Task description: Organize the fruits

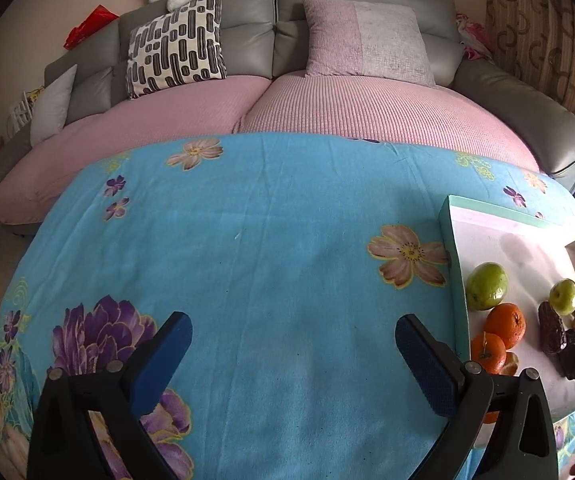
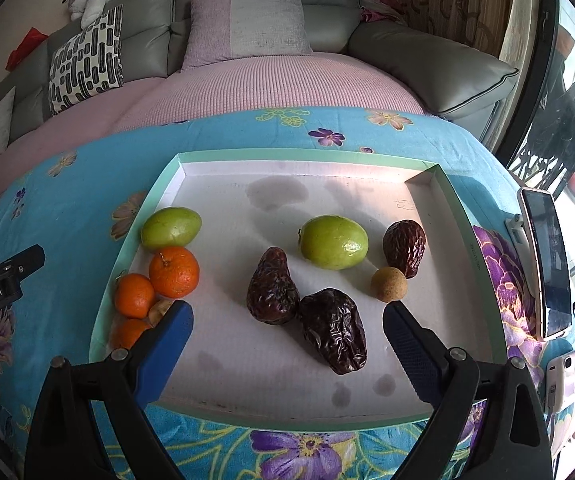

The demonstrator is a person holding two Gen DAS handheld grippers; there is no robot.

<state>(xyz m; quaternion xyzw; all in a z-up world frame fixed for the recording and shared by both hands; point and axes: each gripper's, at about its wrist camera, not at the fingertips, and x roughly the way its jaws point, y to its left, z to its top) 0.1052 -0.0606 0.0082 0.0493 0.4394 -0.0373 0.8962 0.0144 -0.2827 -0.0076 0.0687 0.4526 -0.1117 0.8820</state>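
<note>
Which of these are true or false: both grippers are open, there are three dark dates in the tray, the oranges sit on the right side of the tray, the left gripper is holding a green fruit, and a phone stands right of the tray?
1. Both grippers are open. True: the left gripper and right gripper hold nothing.
2. Three dates lie in the tray. True: one, another, a third.
3. The oranges sit on the tray's right side. False: the oranges are by its left wall.
4. The left gripper holds a green fruit. False: it hangs over bare cloth.
5. A phone stands right of the tray. True.
</note>
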